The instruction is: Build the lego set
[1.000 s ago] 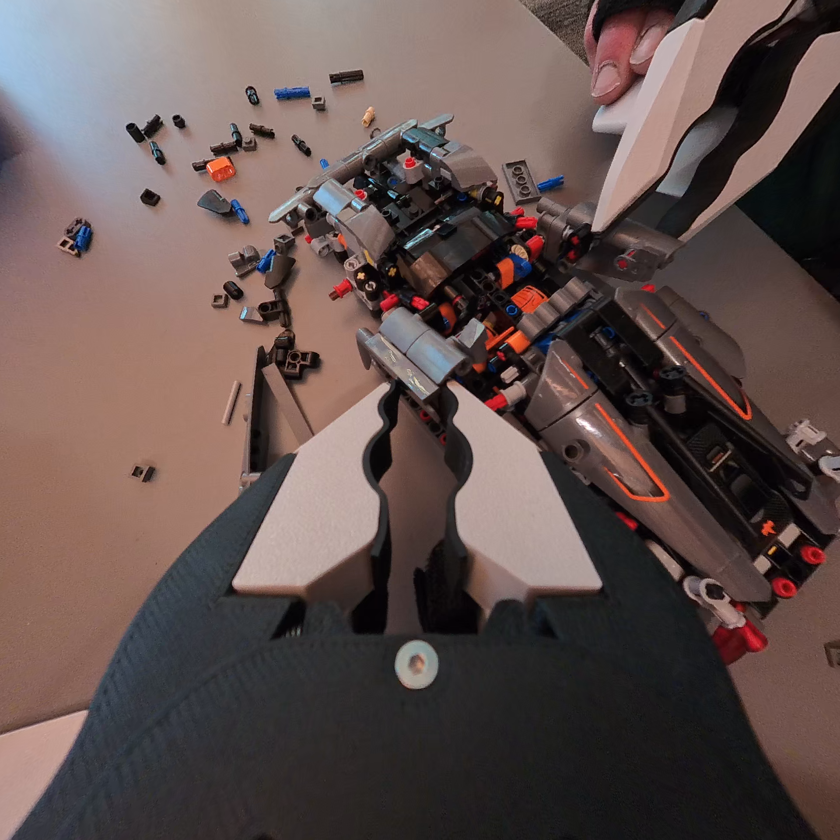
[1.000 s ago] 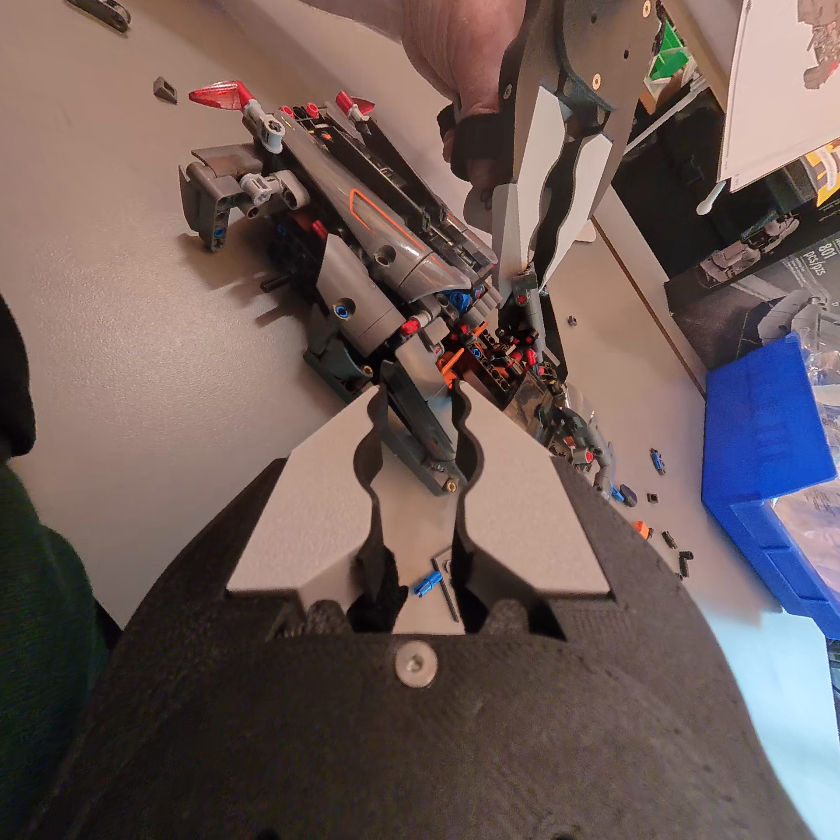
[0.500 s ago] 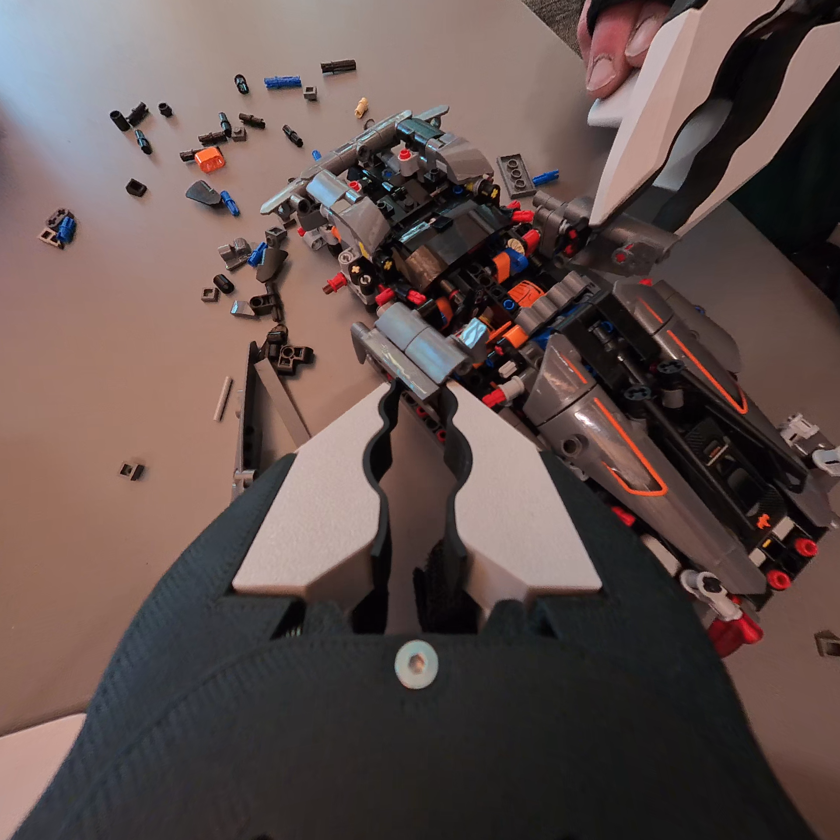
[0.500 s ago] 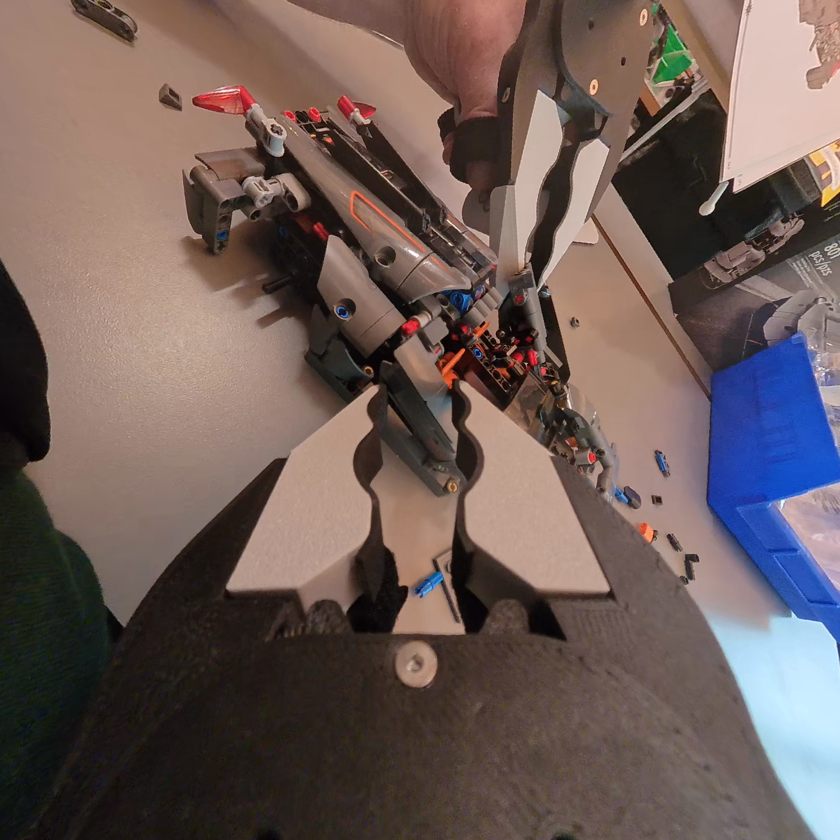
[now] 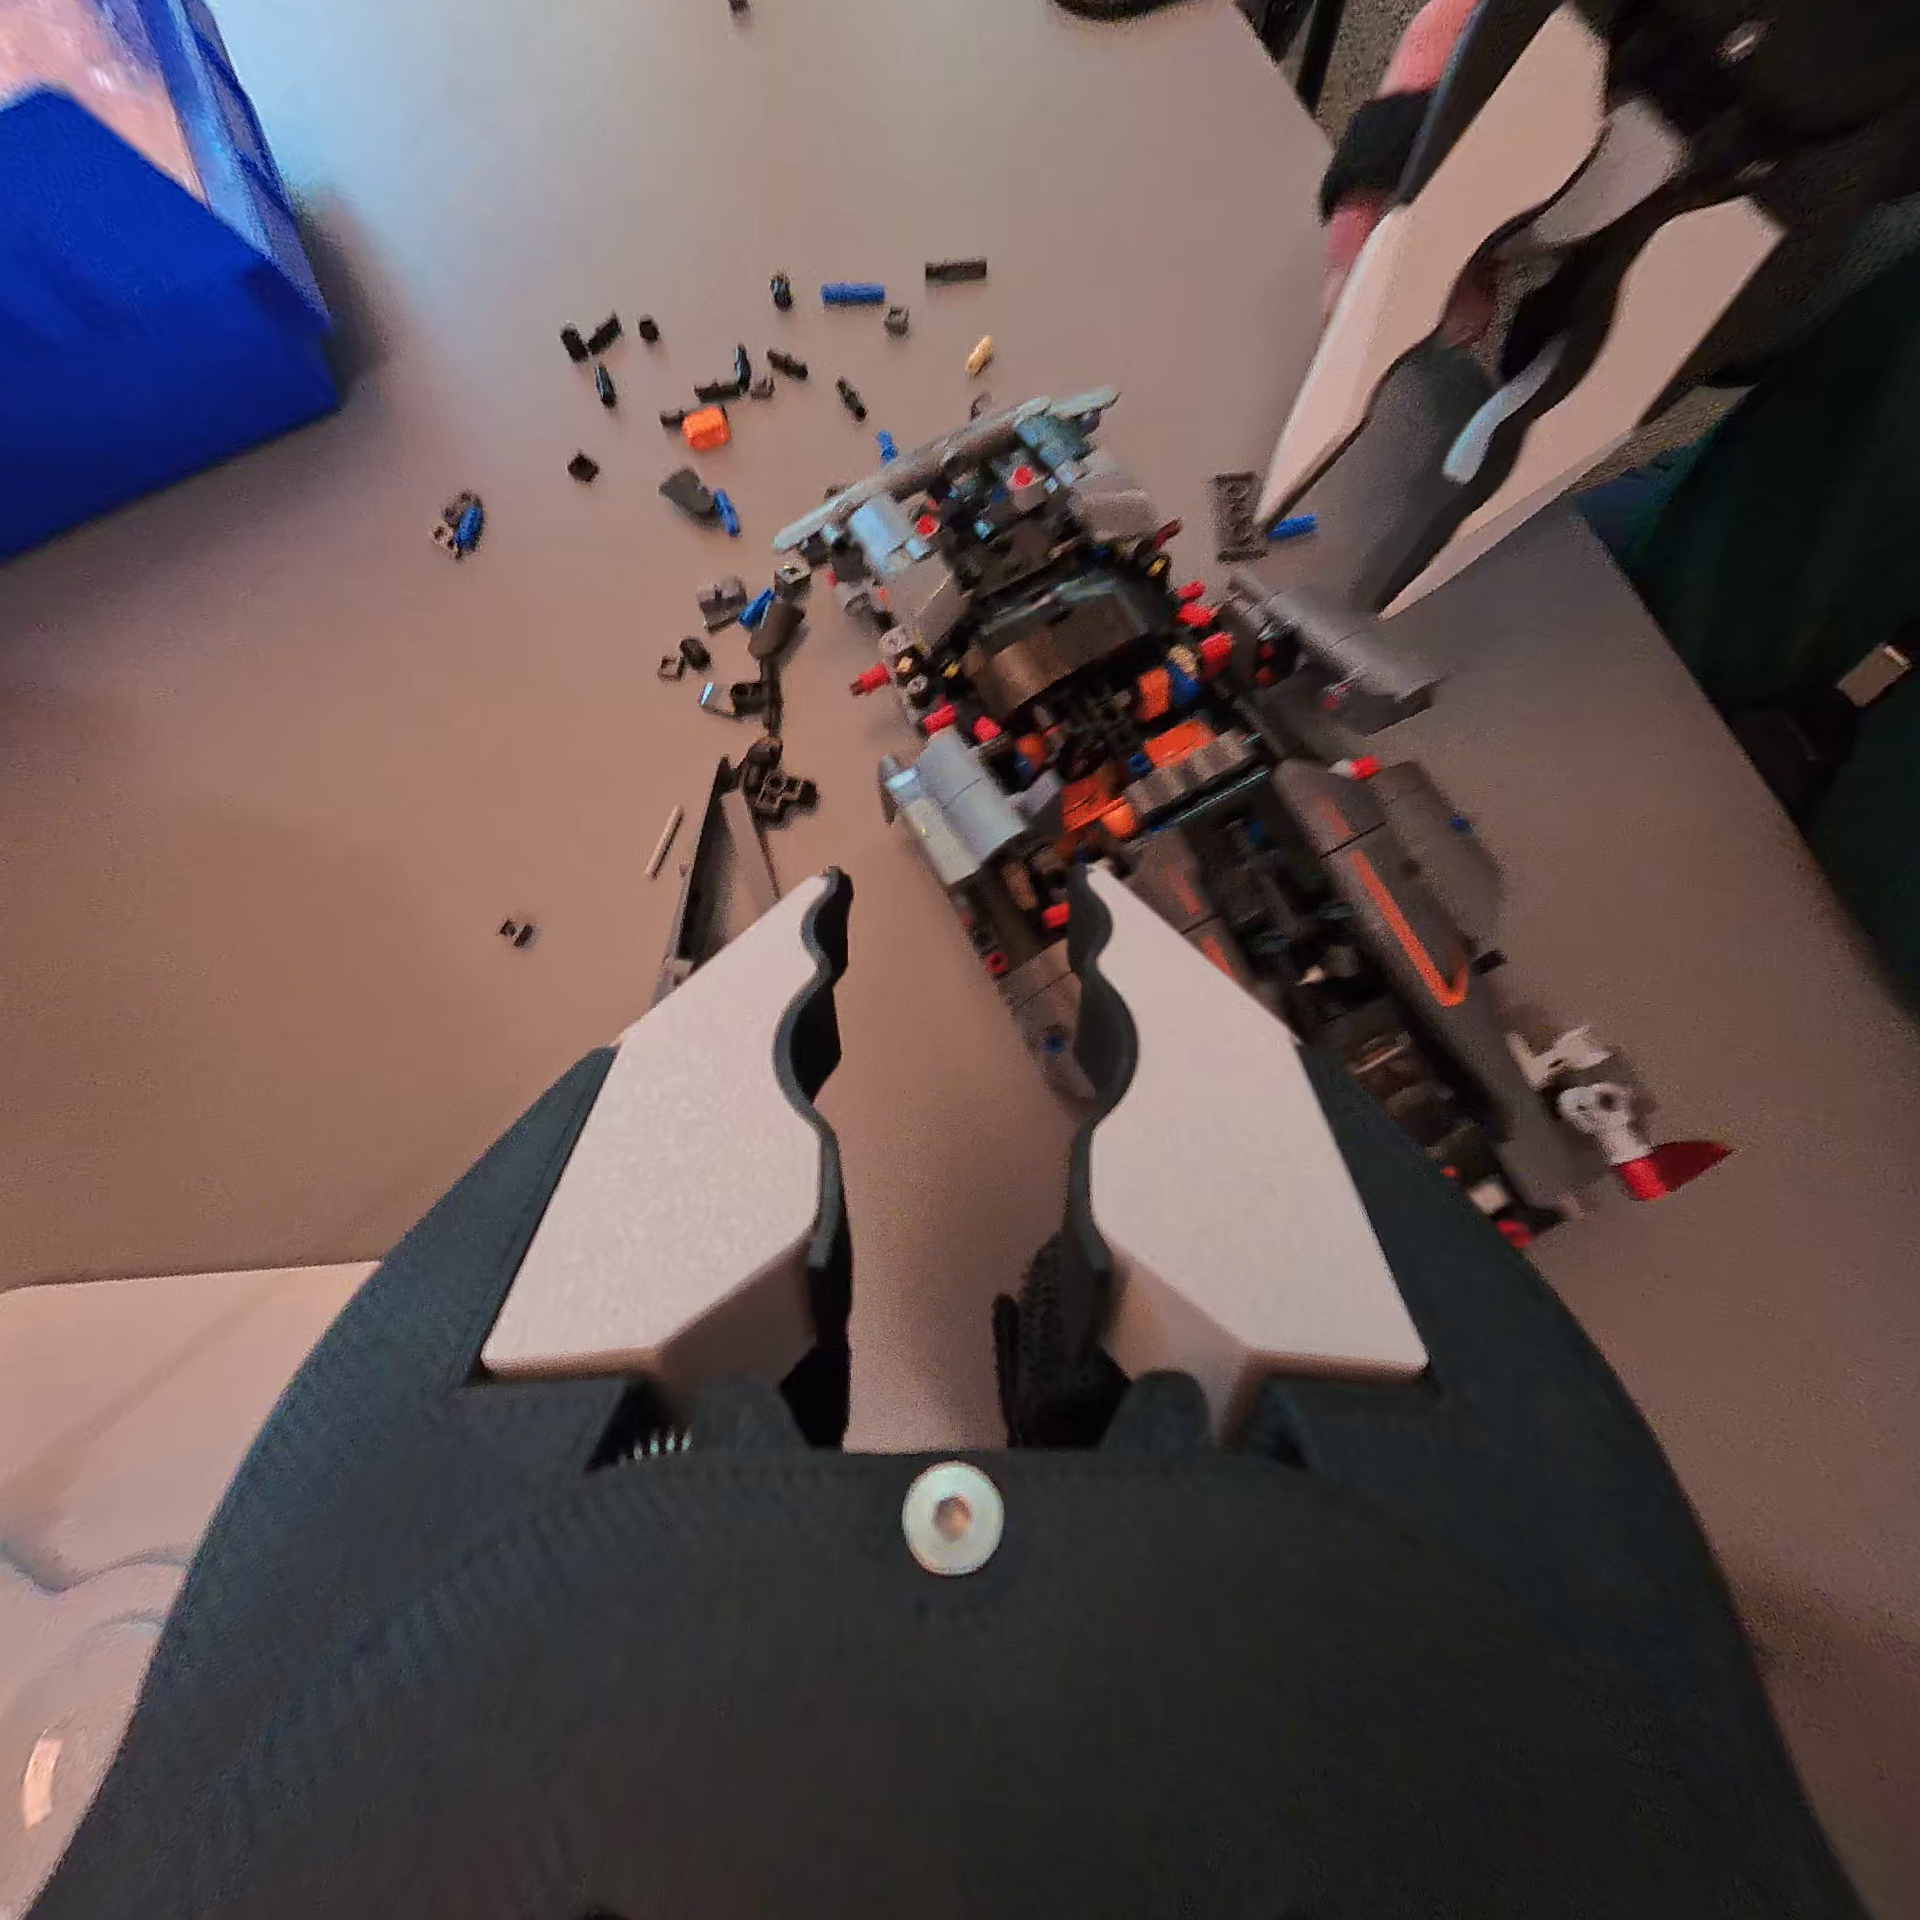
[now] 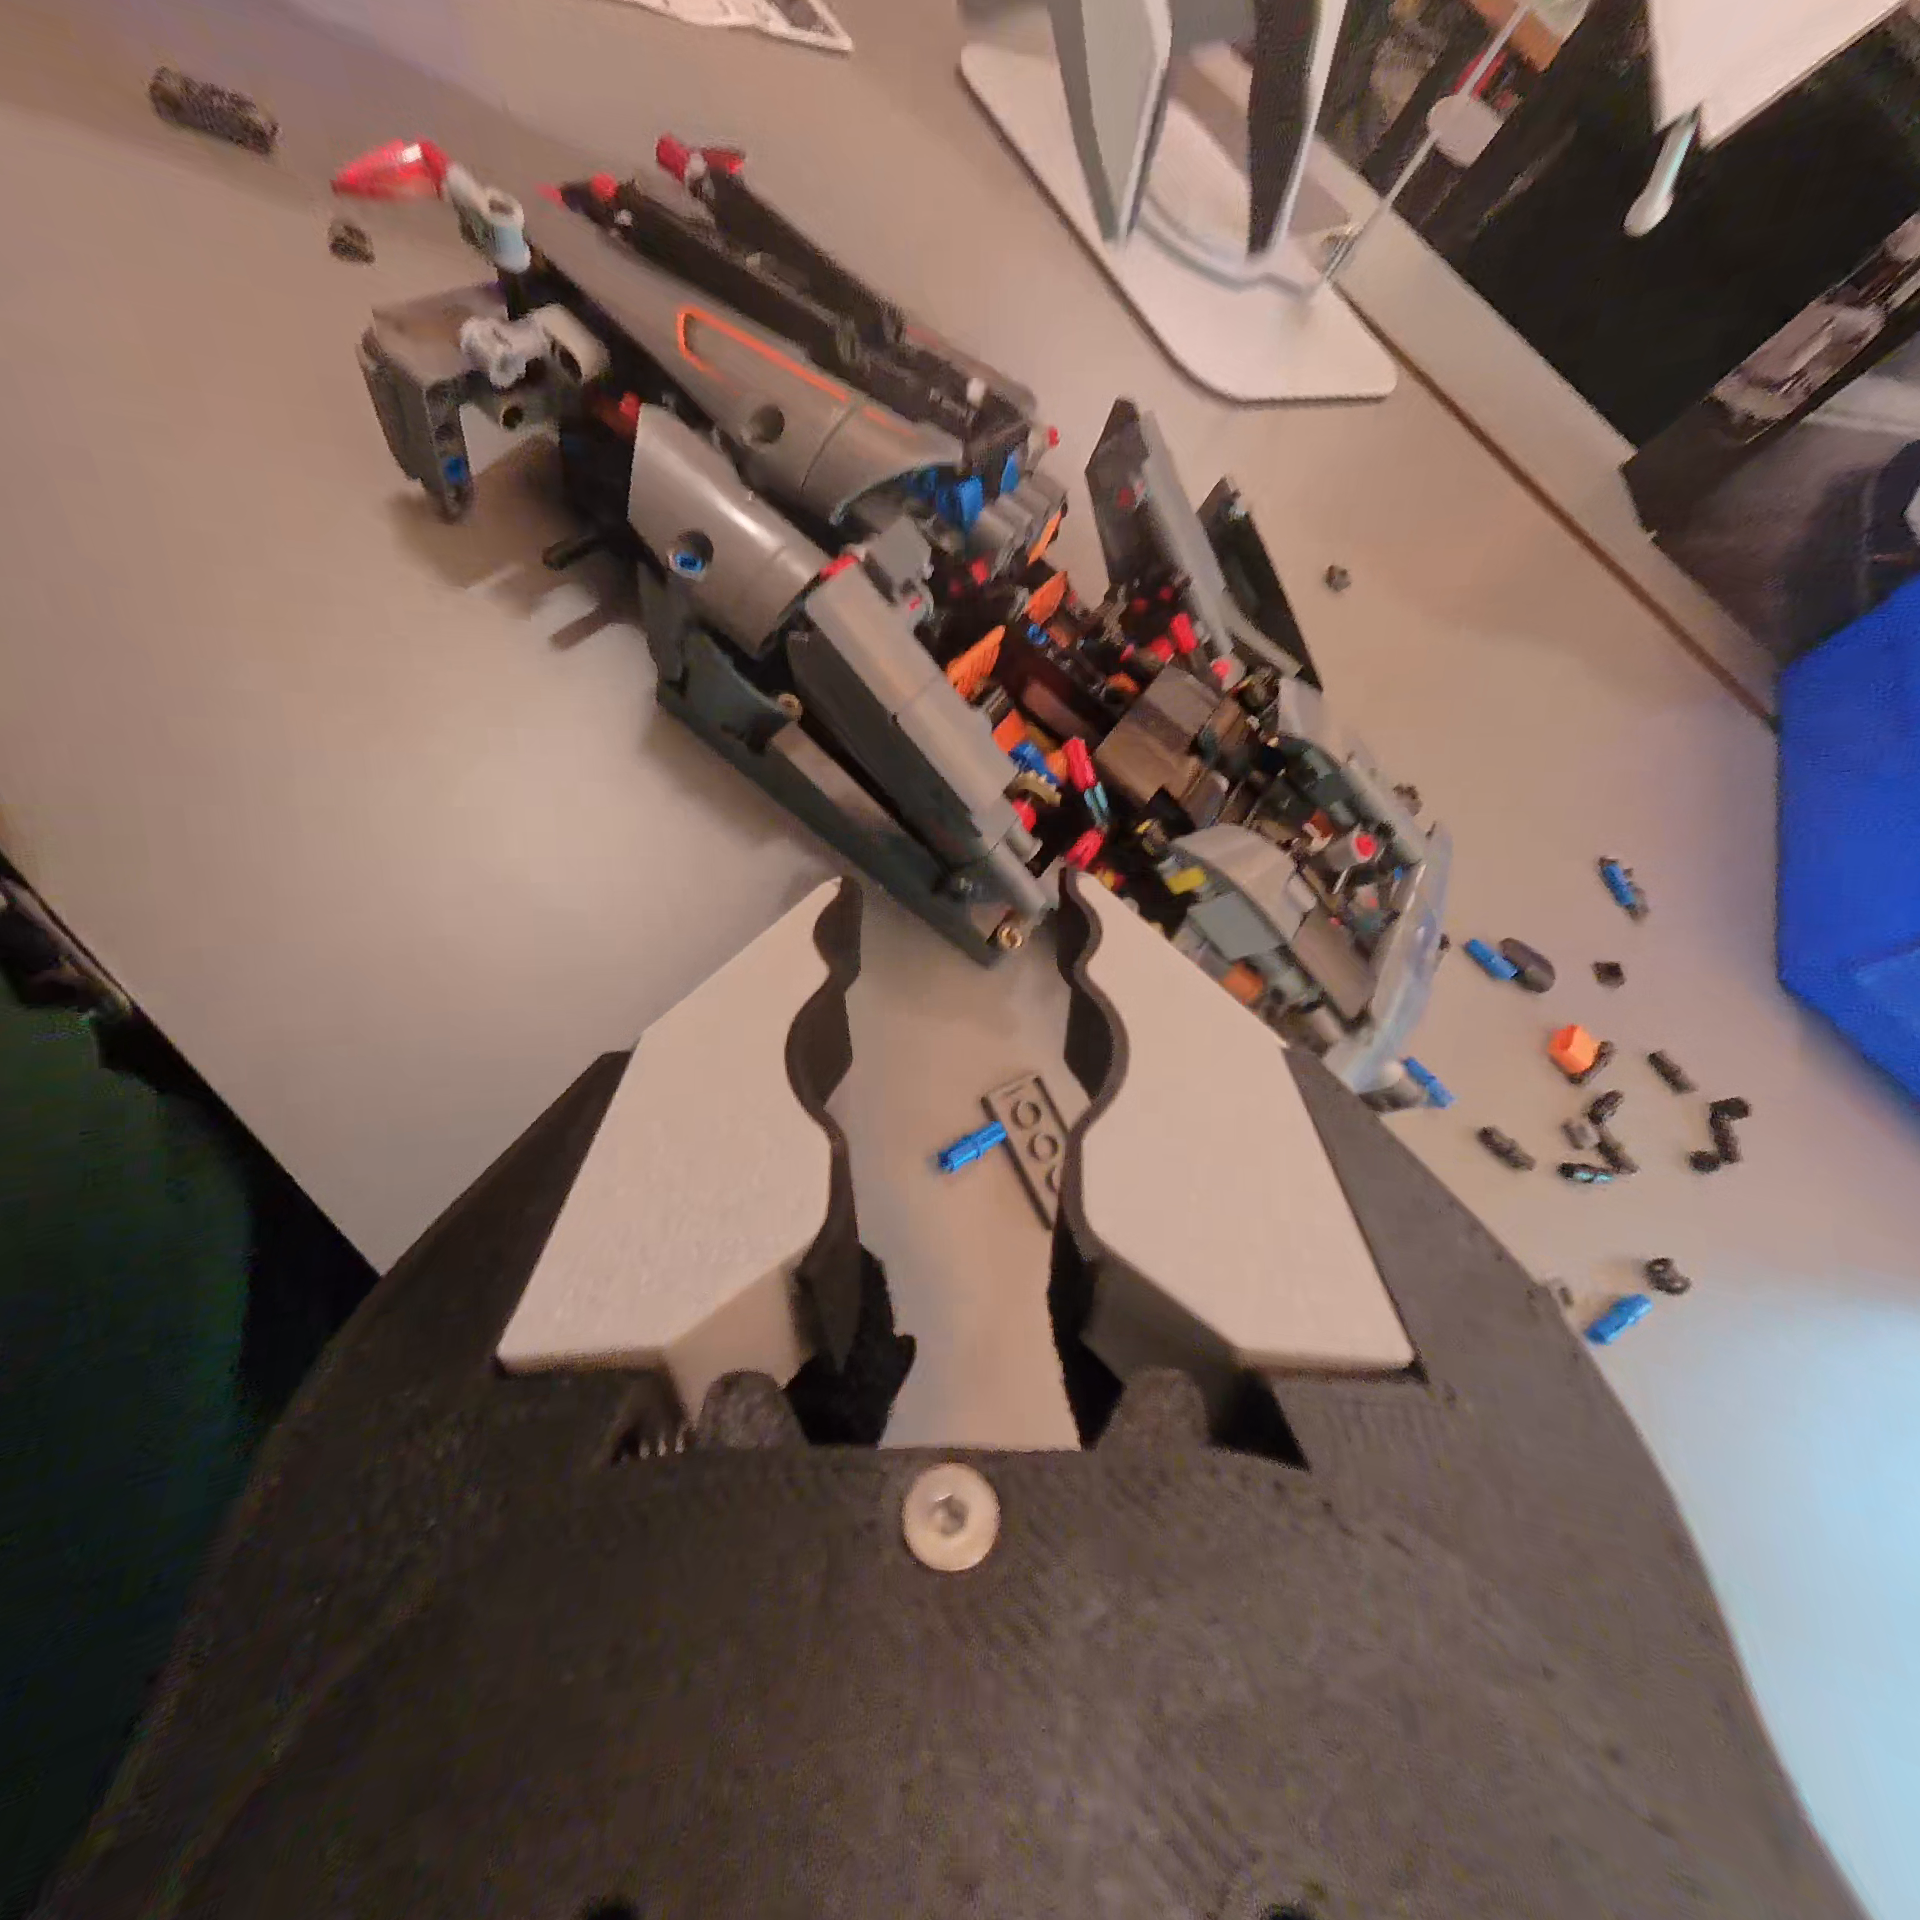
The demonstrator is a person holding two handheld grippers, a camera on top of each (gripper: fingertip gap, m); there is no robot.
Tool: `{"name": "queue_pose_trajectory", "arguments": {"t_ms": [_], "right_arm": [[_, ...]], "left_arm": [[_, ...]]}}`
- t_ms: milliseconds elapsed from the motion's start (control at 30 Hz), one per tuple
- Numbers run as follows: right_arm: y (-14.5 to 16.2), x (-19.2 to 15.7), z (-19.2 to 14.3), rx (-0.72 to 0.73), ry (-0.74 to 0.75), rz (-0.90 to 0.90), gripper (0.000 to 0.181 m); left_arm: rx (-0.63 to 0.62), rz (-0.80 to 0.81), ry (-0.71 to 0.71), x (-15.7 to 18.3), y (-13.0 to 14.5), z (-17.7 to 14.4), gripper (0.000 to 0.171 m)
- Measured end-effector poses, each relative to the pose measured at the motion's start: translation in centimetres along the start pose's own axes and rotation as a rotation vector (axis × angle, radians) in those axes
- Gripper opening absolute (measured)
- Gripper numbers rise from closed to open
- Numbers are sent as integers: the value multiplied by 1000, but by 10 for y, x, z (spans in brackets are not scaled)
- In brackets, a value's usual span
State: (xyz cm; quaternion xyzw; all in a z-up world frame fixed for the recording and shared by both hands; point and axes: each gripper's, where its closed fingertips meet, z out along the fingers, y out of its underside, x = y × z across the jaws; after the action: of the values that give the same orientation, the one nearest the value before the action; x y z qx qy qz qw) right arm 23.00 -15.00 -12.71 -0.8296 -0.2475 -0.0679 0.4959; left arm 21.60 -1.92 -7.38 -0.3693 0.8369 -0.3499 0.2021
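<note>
The grey, black and orange lego car (image 5: 1143, 727) lies on the tan table, half built, its red tail lights nearest the right. It also shows in the right wrist view (image 6: 831, 582). My left gripper (image 5: 961, 894) is open and empty, just short of the car's grey side panel. My right gripper (image 6: 956, 894) is open and empty, its tips close to the car's dark lower edge; in the left wrist view it (image 5: 1340, 561) hangs open above the car's far side. A dark studded plate (image 6: 1023, 1138) and a blue pin (image 6: 971, 1143) lie on the table between the right fingers.
Loose small parts (image 5: 727, 416) with an orange piece (image 5: 707, 426) are scattered beyond the car; they also show in the right wrist view (image 6: 1590, 1101). A long grey panel (image 5: 717, 883) lies by my left finger. A blue bin (image 5: 125, 312) and a monitor stand (image 6: 1195, 208) stand behind. The tips of one gripper are about 15 cm away from the tips of the other. The left gripper is farther from the blue pin (image 6: 971, 1143), some 20 cm, than the right, some 5 cm. My left wrist view (image 5: 1288, 529) looks at it from another angle. Between my right fingertips and the dark studded plate (image 6: 1023, 1138) there is roughly 6 cm.
Both grippers were shut on panels of the car. Both have opened, let go and drawn back from it. The views are blurred with motion.
</note>
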Motion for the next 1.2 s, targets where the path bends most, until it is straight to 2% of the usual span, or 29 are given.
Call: {"name": "queue_pose_trajectory", "arguments": {"t_ms": [100,200,267,400,533,667,733,833,1067,1200], "right_arm": [[8,-2,3,4,-35,39,34],[4,1,3,37,-45,40,31],[7,0,5,19,-85,61,31],[9,3,7,10,-123,92,23],[8,5,7,23,-194,138,18],[7,5,5,30,-281,205,14],[8,0,5,19,-345,227,7],[10,-2,8,-7,-374,241,7],[3,12,2,63,-381,352,12],[8,13,7,20,-401,399,11]], "left_arm": [[-13,50,-42,30,-15,2,43],[-47,101,-75,63,-23,20,45],[-87,138,-125,78,-24,35,52],[-183,246,-222,98,-20,64,56],[-297,317,-350,91,-10,77,47],[-300,307,-396,86,-14,77,36],[-297,303,-391,87,-17,77,36],[-305,299,-380,86,-18,78,35],[-304,160,-312,84,-20,79,34],[-304,65,-245,84,-22,79,33]]}}
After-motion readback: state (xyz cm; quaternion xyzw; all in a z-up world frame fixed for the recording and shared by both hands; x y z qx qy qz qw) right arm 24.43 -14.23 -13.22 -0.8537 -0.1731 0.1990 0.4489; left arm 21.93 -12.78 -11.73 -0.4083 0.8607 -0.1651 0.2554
